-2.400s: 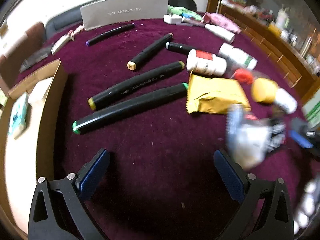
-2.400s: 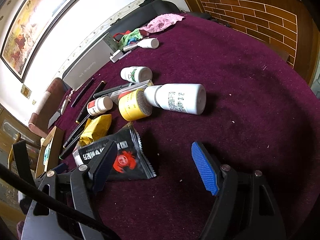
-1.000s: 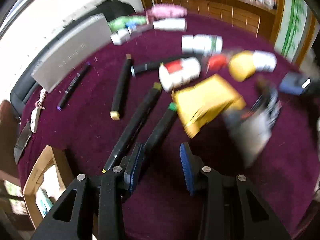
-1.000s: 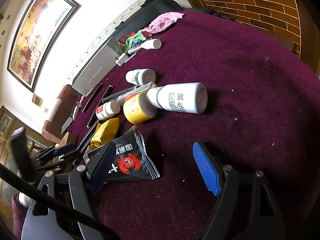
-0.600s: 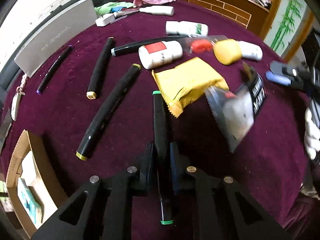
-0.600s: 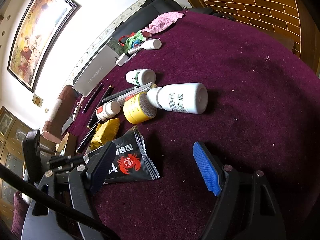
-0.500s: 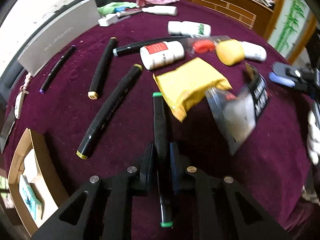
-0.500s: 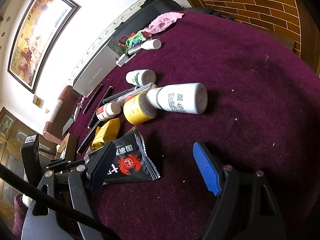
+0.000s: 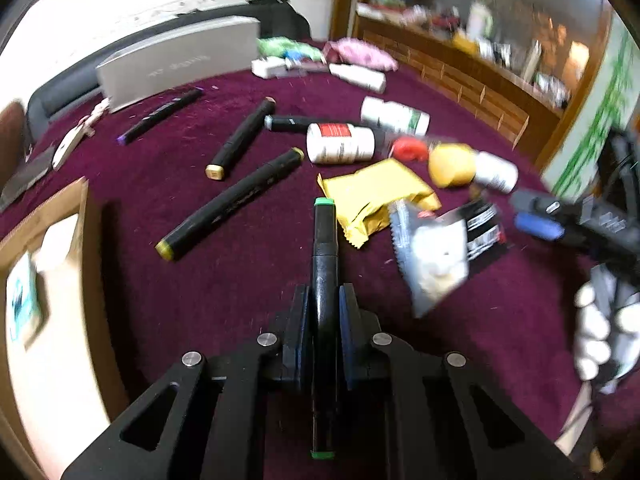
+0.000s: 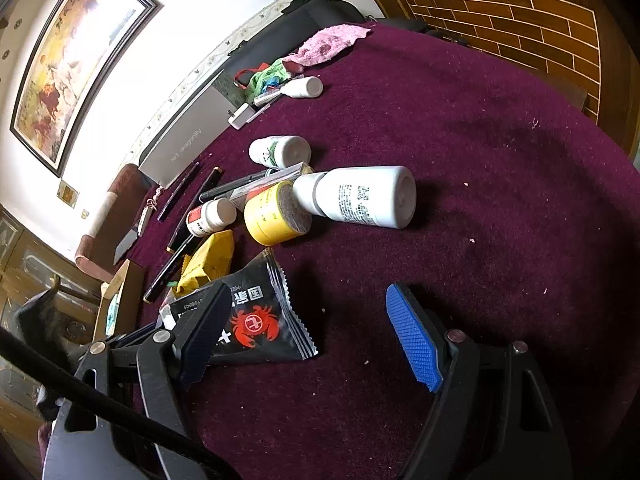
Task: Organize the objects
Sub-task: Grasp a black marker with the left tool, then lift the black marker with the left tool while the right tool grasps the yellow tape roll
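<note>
Two loose markers [image 9: 230, 204] beside left tongs [image 9: 323, 312], yellow packet [image 9: 374, 196] ahead

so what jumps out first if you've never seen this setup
The left gripper, shut on a black marker with green ends that runs straight out between its fingers. Past it, a clutter lies across the purple tablecloth: more markers, a yellow packet and a black crab-print snack bag. In the right wrist view, a big white bottle lies on its side mid-table, beyond the open right gripper.
</note>
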Demonstrator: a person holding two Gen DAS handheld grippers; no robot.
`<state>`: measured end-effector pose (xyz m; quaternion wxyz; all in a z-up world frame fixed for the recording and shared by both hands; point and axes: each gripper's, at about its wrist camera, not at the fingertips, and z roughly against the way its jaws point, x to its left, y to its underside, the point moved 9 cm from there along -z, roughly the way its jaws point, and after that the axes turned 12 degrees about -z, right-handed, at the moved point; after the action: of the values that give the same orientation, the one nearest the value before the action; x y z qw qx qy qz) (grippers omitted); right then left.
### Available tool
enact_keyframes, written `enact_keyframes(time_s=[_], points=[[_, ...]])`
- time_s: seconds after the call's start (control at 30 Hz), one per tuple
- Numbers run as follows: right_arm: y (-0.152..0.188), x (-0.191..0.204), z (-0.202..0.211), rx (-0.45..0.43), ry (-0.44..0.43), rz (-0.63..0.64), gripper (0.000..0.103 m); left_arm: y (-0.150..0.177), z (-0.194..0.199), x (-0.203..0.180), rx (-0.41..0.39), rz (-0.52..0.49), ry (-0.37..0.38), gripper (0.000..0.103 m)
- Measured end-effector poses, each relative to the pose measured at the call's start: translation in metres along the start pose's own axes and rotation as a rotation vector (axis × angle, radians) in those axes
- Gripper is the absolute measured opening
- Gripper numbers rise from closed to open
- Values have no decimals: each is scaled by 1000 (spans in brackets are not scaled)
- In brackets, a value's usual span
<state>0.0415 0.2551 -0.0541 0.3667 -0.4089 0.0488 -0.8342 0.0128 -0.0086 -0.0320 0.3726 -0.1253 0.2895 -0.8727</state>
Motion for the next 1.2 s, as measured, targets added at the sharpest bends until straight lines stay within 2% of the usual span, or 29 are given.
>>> enact_keyframes(time_s=[0.2,0.3,0.47,0.6,0.73,0.83,0.97,1.03,1.17,1.2], points=[[1,2,-2,-3,49,30,80,7,58,8,-164,125,41,12],[0,4,2,-17,93,55,80,9,83,8,-236,142,57,12],[-6,32,12,-20,71,103,80,10,115,13,-365,183,96,12],[-5,64,4,14,58,171,80,12,127,18,-403,193,87,12],[2,87,-13,90,43,262,80,17,143,22,-445,176,64,12],[-13,82,-17,50,133,263,80,22,152,25,-464,158,48,12],[-24,66,-28,59,218,254,79,26,155,31,-484,169,64,12],[-25,67,-31,51,240,283,70,27,154,35,-490,182,75,12],[-26,72,-45,45,274,328,63,33,156,39,-494,202,80,12],[-25,72,-50,51,285,334,55,35,157,39,-496,205,80,12]])
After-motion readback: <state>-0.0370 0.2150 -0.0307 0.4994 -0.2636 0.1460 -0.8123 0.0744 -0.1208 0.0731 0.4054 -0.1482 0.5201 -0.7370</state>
